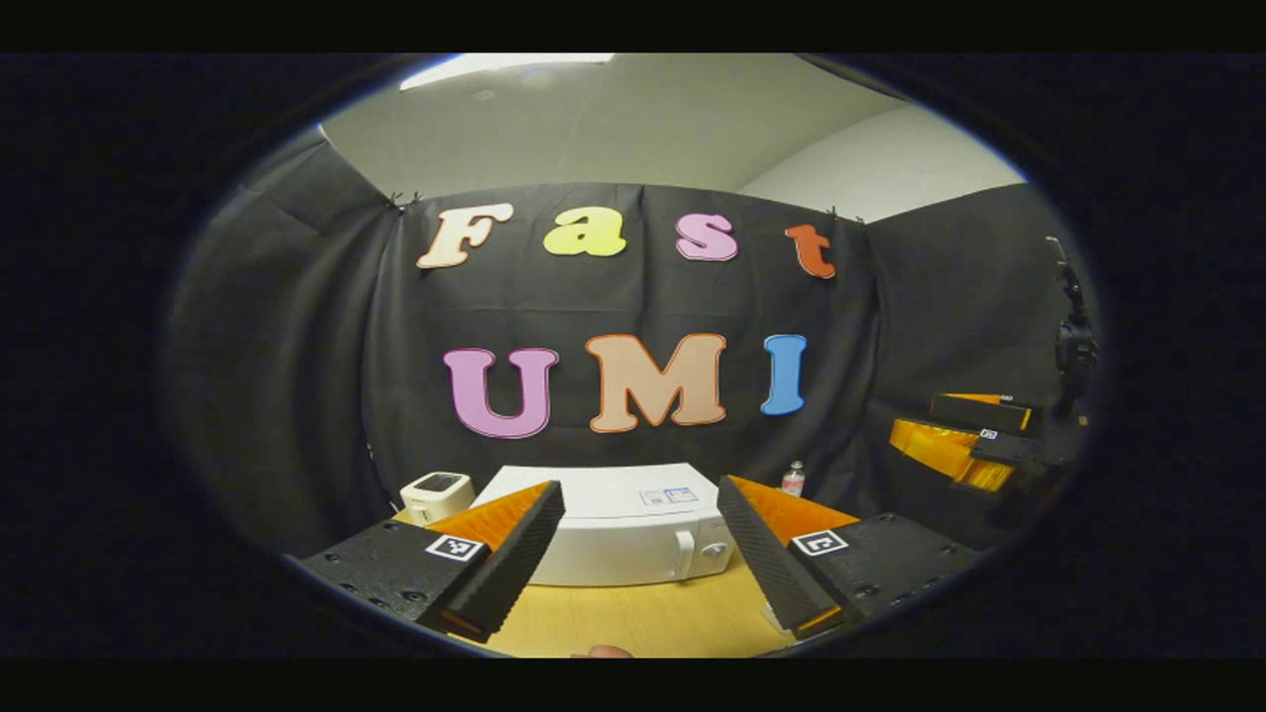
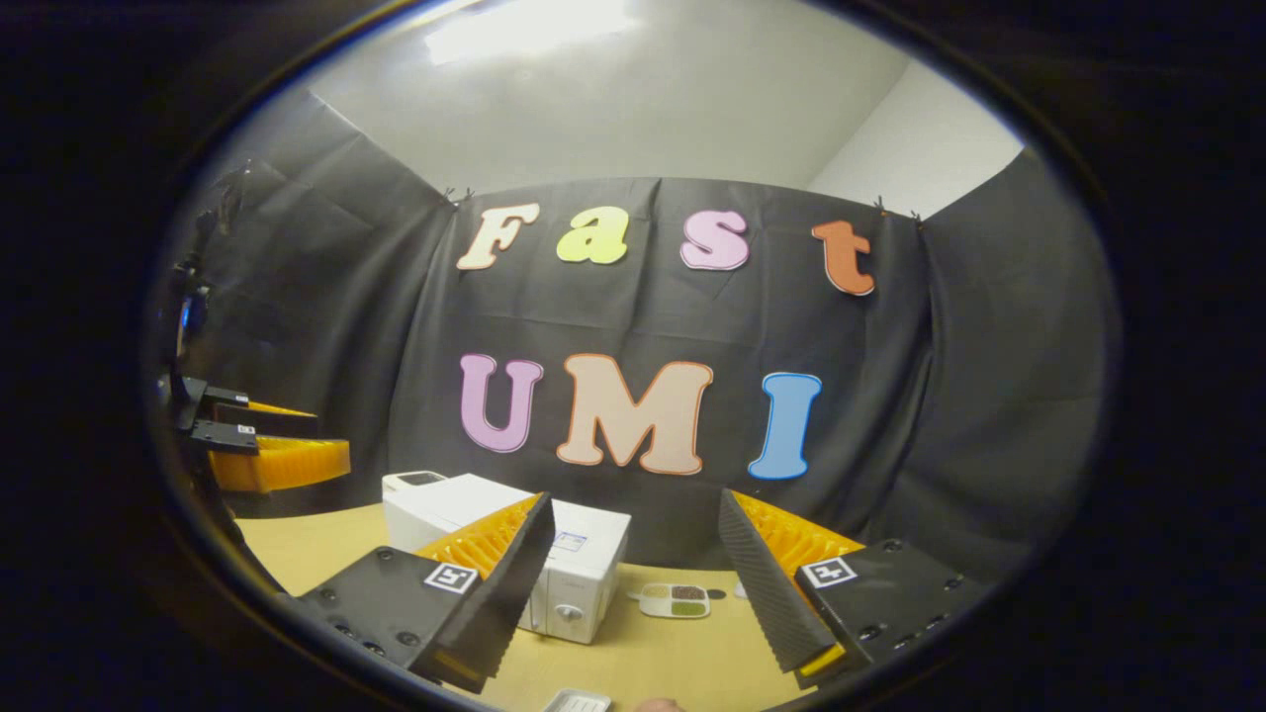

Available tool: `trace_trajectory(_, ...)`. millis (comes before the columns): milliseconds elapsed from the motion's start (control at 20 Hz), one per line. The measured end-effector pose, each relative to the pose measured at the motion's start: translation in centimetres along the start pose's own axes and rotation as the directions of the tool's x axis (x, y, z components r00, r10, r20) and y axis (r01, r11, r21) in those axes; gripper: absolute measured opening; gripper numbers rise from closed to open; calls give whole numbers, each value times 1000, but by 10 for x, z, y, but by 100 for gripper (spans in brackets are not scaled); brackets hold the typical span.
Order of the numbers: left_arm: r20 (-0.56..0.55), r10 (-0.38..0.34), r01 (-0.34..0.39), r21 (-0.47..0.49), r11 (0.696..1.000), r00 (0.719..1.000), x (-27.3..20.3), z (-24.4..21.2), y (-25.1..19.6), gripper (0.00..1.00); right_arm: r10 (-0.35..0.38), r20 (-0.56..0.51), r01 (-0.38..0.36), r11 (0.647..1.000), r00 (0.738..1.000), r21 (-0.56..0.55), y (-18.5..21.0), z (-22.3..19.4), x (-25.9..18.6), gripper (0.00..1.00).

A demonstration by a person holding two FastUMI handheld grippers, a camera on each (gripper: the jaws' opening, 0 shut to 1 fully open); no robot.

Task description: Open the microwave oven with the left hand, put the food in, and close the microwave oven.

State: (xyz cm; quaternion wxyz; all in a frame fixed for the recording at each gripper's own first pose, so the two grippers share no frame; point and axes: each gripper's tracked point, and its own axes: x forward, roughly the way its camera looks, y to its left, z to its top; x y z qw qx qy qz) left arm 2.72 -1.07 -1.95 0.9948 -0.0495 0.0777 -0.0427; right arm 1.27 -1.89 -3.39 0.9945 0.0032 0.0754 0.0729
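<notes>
On the wooden bench (image 1: pixel 633 618), toward its back against the black cloth, the white microwave oven (image 1: pixel 623 534) is seen with its door closed; a small white device (image 1: pixel 437 494) stands just beside its left flank and a small bottle (image 1: pixel 793 479) behind its right. Framing it, the left claw (image 1: pixel 641 554) is held wide open with nothing between its fingers. From the right gripper view, the right claw (image 2: pixel 633 583) is likewise spread wide and empty, and a compartmented food tray (image 2: pixel 675 599) is seen lying flat on the bench to the right of the oven. The oven is judged rigid and heavy enough to stay put; the vertical handle (image 1: pixel 684 554) near the door's right edge is the likely hold. The tray is probably light and shallow, best pinched at its rim and kept level. Bare bench in front leaves room for the door's swing.
</notes>
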Motion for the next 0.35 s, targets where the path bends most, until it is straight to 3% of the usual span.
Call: trace_trajectory(350, -6, 7, -7, -2, 1000, 1000, 0, 1, 6, 98, 17, -3, -17, 1000, 1000, 0, 6, 5, 2, 96)
